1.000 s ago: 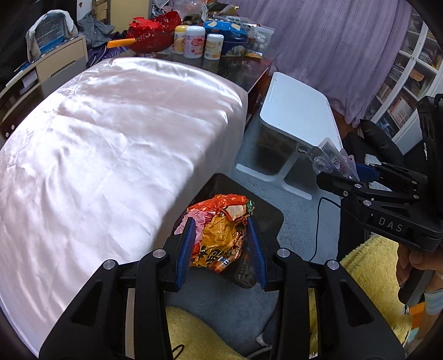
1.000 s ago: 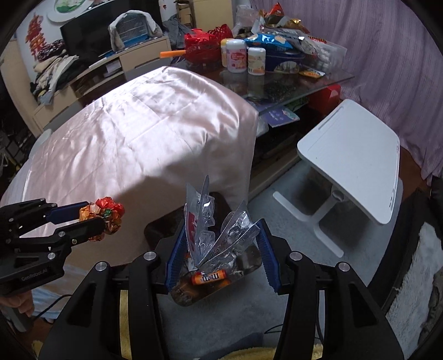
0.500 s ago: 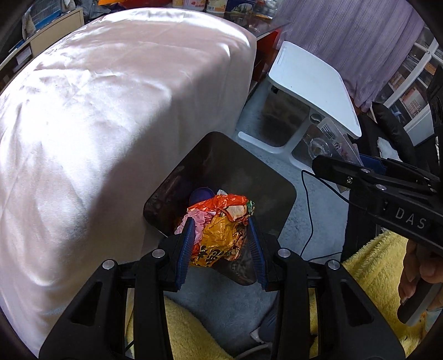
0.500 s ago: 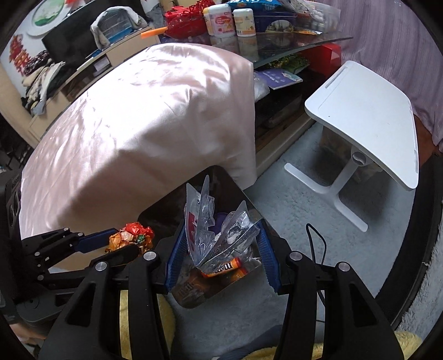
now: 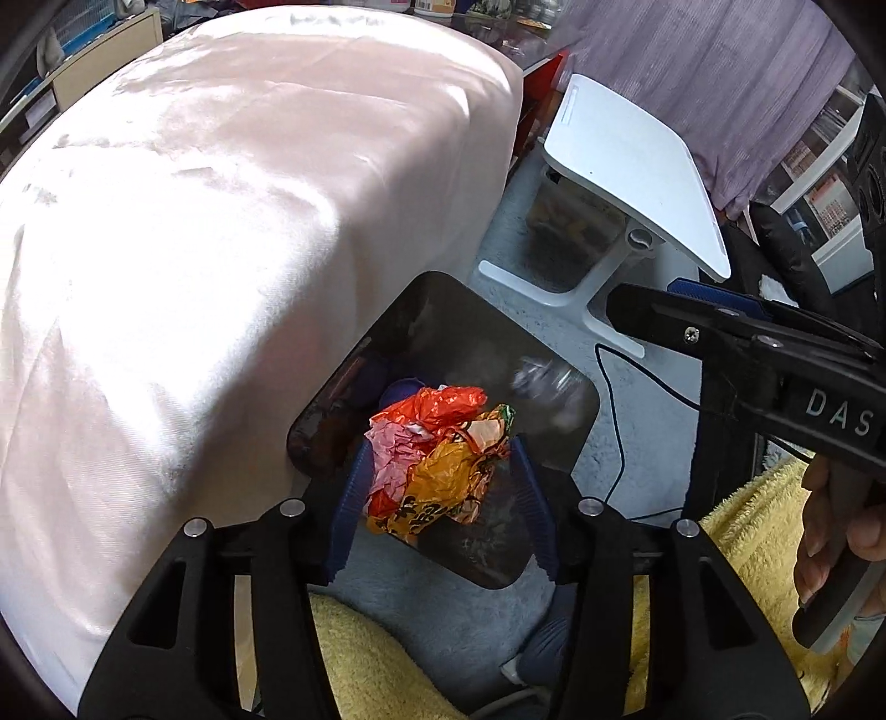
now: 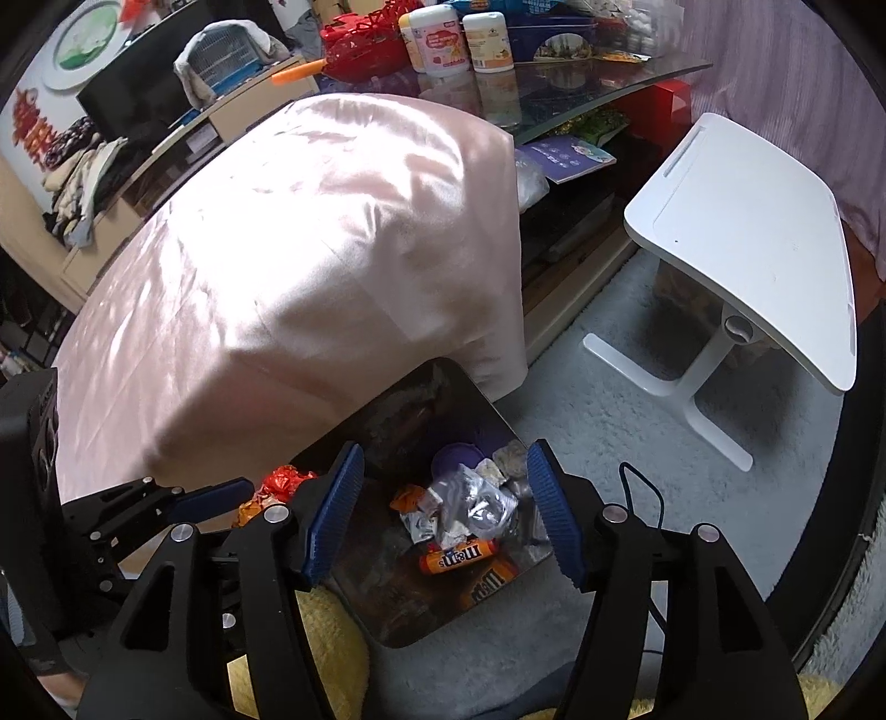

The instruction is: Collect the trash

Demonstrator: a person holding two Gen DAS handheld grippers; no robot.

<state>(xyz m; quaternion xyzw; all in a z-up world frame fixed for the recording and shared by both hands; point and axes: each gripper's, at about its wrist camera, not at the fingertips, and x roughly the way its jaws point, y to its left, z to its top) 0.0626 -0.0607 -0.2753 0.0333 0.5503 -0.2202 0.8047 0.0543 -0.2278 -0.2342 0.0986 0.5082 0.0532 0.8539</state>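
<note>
Left gripper [image 5: 440, 487]: fingers are pinched on a crumpled orange wrapper [image 5: 437, 459], held above the black bin [image 5: 542, 443].
Right gripper [image 6: 443, 515]: fingers are spread, nothing gripped; clear wrappers [image 6: 470, 509] are seen in the bin below.

- One bin [image 6: 443, 387]
- Two grippers: left [image 5: 440, 498], right [image 6: 446, 512]
- One side table [image 6: 747, 232]
- Two M&M's packs [image 6: 459, 556]
- Two white tubs [image 6: 437, 36]
- One birdcage [image 6: 227, 55]

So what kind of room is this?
Probably a lived-in living room at home: a TV on a low cabinet, a cluttered glass coffee table, grey carpet, and a small bin for wrappers.
</note>
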